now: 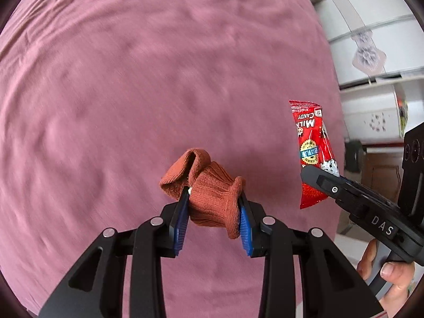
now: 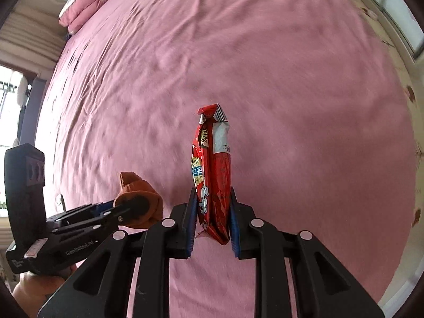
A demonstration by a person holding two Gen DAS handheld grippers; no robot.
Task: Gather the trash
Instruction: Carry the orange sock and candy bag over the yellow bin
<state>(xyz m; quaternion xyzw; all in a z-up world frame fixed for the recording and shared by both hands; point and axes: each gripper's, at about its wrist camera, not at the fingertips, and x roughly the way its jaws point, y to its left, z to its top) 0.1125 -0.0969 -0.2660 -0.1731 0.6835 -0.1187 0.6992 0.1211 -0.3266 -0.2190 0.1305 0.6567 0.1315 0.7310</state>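
Observation:
My left gripper (image 1: 214, 194) is shut on a rust-brown sock (image 1: 209, 193), held above the pink bed sheet (image 1: 132, 92). My right gripper (image 2: 213, 193) is shut on a red milk candy wrapper (image 2: 212, 175), which stands up between the blue pads. In the left wrist view the wrapper (image 1: 312, 148) hangs at the right, clamped by the right gripper (image 1: 315, 177). In the right wrist view the left gripper (image 2: 127, 204) with the sock (image 2: 137, 193) shows at the lower left.
The pink sheet fills both views. A folded pink quilt and pillows (image 2: 84, 2) lie at the far end of the bed. White cabinets (image 1: 371, 39) stand beyond the bed's right edge. A window (image 2: 8, 98) is at the left.

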